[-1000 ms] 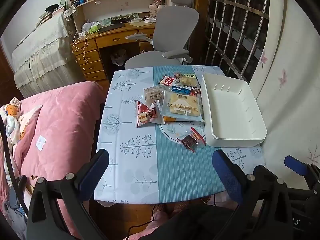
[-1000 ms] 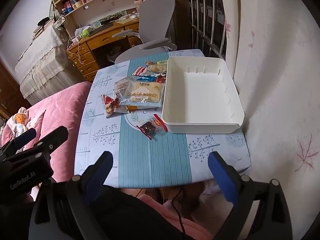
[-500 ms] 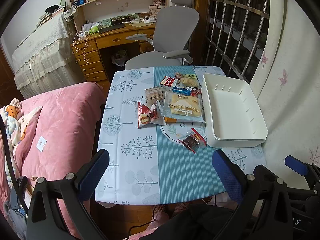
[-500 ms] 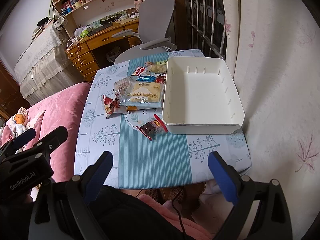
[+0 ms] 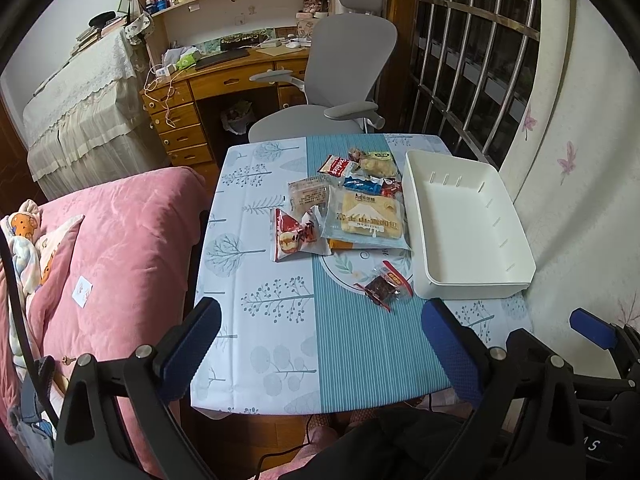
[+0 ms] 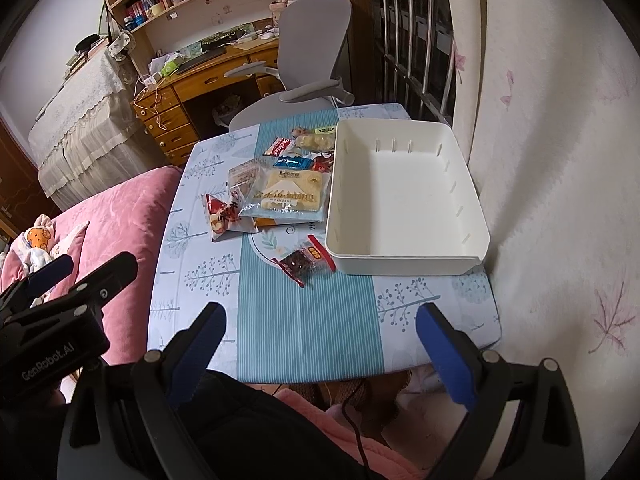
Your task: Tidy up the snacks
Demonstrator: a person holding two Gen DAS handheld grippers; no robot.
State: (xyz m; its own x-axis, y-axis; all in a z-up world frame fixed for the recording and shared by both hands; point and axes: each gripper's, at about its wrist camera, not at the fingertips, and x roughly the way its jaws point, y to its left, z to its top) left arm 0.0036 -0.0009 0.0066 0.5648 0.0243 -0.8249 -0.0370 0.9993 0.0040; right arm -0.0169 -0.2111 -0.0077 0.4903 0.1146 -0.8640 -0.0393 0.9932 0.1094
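Several snack packets lie on the table: a large clear bag of yellow cake [image 5: 367, 218] [image 6: 289, 194], a red-and-white packet [image 5: 298, 236] [image 6: 224, 218], a small dark snack pack [image 5: 383, 287] [image 6: 304, 261], a wafer pack [image 5: 309, 197], and small packets at the far end [image 5: 362, 166]. An empty white bin [image 5: 480, 284] [image 6: 404, 264] stands at the table's right. My left gripper [image 5: 320, 340] and right gripper [image 6: 320, 340] are both open and empty, held above the near table edge.
The table has a blue tree-print cloth [image 5: 260, 320]. A pink bed [image 5: 112, 248] lies at the left. A grey office chair [image 5: 340, 76] and wooden desk [image 5: 208, 84] stand beyond the table. A wall [image 6: 560, 160] runs along the right.
Both grippers have drawn back and risen slightly; the table looks a little farther away. Nothing on the table has moved.
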